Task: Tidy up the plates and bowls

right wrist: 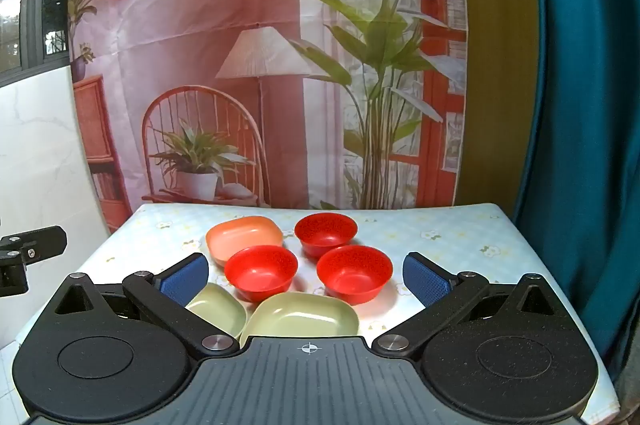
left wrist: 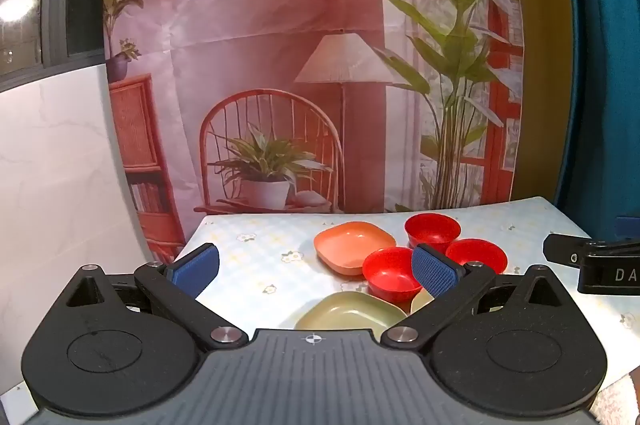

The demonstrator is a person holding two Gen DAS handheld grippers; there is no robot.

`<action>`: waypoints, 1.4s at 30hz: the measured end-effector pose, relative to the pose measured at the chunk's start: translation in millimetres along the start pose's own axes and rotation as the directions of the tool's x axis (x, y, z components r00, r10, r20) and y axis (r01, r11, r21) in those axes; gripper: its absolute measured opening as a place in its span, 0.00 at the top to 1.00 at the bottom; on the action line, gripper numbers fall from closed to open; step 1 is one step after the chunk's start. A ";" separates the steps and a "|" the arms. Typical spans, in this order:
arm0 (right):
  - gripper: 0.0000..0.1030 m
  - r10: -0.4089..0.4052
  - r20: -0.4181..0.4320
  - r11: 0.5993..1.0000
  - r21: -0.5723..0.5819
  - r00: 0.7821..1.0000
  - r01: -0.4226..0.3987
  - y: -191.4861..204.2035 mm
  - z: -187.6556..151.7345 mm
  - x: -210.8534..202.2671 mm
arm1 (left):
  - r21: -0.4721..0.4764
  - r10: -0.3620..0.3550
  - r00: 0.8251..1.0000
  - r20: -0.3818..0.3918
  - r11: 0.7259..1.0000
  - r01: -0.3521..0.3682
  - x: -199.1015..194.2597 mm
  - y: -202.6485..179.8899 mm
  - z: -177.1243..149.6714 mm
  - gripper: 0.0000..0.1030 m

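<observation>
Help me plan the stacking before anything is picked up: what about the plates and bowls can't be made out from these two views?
- Second green plate, left wrist view: only a sliver shows past the left tongs' blue pad.
- Near edges of both green plates, right wrist view: cut off by the body of the right tongs.
- Right red bowl, left wrist view: partly covered by the same pad.

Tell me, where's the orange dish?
In the right wrist view, the orange dish sits at the table's back left, beside the far red bowl.
</observation>
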State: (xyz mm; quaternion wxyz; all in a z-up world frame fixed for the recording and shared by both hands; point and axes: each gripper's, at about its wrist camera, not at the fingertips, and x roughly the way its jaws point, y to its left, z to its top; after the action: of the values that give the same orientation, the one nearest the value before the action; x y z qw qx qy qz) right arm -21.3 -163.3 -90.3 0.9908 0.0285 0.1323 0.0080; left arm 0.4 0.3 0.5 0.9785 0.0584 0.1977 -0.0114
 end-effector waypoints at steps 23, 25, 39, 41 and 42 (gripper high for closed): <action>0.00 0.000 0.008 1.000 0.000 1.000 0.000 0.2 -2.5 -1.1 | 0.009 0.000 1.000 0.000 1.000 0.000 1.6 -1.4 -2.2 0.00; 0.00 0.000 0.008 1.000 0.000 1.000 0.000 0.3 -2.7 -1.0 | 0.009 0.001 1.000 0.000 1.000 -0.001 1.6 -1.7 -2.2 0.00; 0.00 0.000 0.009 1.000 -0.003 1.000 0.000 1.2 -3.4 -1.2 | 0.009 0.001 1.000 -0.001 1.000 -0.001 2.5 -1.6 -3.2 0.00; 0.00 0.000 0.010 1.000 -0.004 1.000 0.000 1.4 -3.5 -1.2 | 0.009 0.000 1.000 -0.003 1.000 0.000 2.5 -1.5 -2.7 0.00; 0.00 -0.001 0.010 1.000 -0.004 1.000 0.001 1.3 -3.4 -1.1 | 0.009 0.000 1.000 -0.005 1.000 0.000 3.1 -1.5 -3.0 0.00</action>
State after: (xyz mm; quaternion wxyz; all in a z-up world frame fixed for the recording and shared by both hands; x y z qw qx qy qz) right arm -23.3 -161.9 -93.2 0.9915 0.0266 0.1273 0.0078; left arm 2.0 -0.9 -3.6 0.9777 0.0630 0.2001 -0.0121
